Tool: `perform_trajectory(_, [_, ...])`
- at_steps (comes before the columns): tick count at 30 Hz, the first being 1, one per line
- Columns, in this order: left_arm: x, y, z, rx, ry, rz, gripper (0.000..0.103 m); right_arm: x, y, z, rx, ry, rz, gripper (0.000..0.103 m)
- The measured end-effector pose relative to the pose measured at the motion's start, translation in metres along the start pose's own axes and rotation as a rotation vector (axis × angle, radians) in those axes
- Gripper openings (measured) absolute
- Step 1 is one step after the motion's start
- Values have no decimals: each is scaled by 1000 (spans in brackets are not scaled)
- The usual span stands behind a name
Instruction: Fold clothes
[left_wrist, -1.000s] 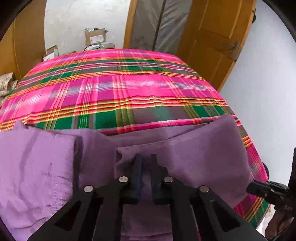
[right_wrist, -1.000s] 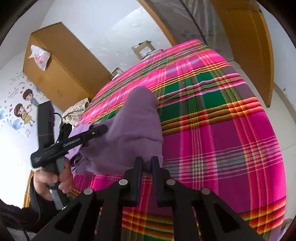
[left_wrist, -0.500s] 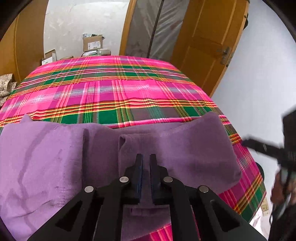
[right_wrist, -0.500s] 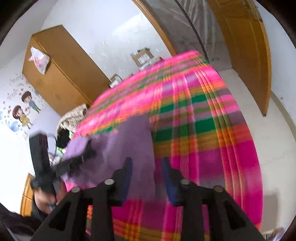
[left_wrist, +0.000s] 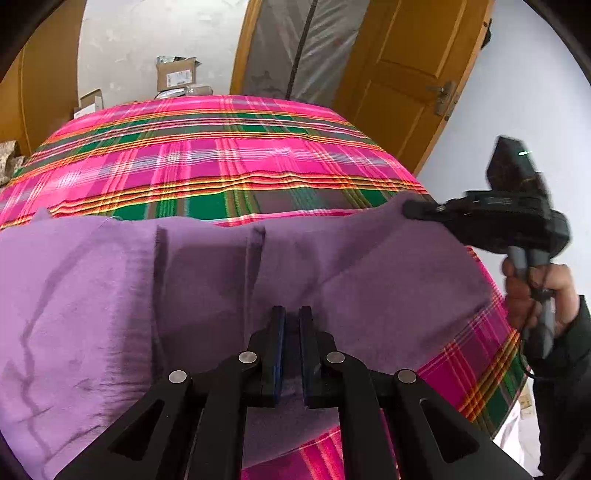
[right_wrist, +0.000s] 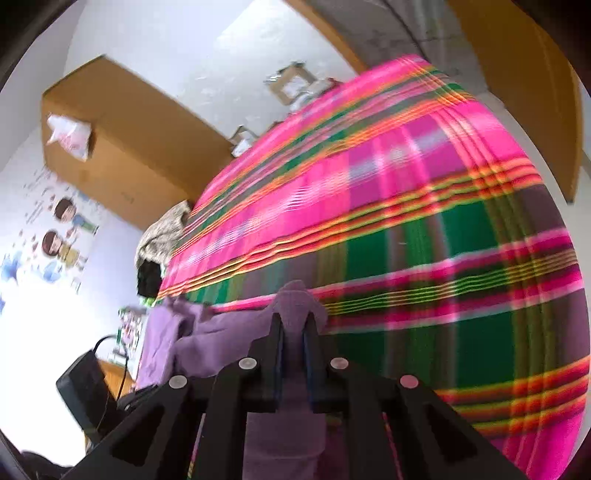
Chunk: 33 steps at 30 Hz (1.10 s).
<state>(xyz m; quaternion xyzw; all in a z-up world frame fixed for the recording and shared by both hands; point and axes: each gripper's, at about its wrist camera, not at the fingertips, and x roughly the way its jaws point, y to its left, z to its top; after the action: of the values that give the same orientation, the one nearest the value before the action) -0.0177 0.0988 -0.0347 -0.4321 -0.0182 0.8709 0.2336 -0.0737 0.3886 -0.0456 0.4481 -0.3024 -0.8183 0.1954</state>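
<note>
The bed under its pink, green and orange plaid cotton spread (left_wrist: 221, 162) carries your soft purple knit garment (left_wrist: 92, 295) along the near edge, its long axis running left to right across you. Your left gripper (left_wrist: 290, 317) is pinched nearly closed on a fold at the near middle. Your right gripper (right_wrist: 293, 325) is clamped on purple cloth at the garment's far right corner, where the left camera shows its tips (left_wrist: 410, 209). So the right end lies at your right hand (left_wrist: 532, 291), and the left end lies loose, away to the left of your left gripper. The right wrist view is smeared, and how many layers lie under either grip is hidden. The garment's left end runs off frame.
</note>
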Motion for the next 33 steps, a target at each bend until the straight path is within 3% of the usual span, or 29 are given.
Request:
perform_trajectory(3, [1,-3,-1,10,1,2,7,3,-16,-3,62,-2,10,13])
perform_trajectory(5, [-2,-3,0,9,-4,6,7,3,-23,-6,89,-9,12,22])
perform_trajectory(13, [-9,0,0,-3,-19,17,8,-55,11,-42,-71,-109,-20,23])
perform_trajectory(16, [-4,-1,-4,4,3,28,8,-62,12,-69,-112,-74,-60,23])
perform_trajectory(18, [-7,-3,-8,16,-2,31,8,-52,11,-89,-135,8,-121,23])
perform_trajectory(21, [-11,-1,-11,9,-2,25,8,-57,12,-109,-164,21,-154,21])
perform_trajectory(28, [-21,0,-3,2,-30,32,8,-76,29,-113,-288,-57,-212,21])
perform_trajectory(33, [-13,-5,18,15,-53,26,8,-62,31,-109,-343,-33,-235,23])
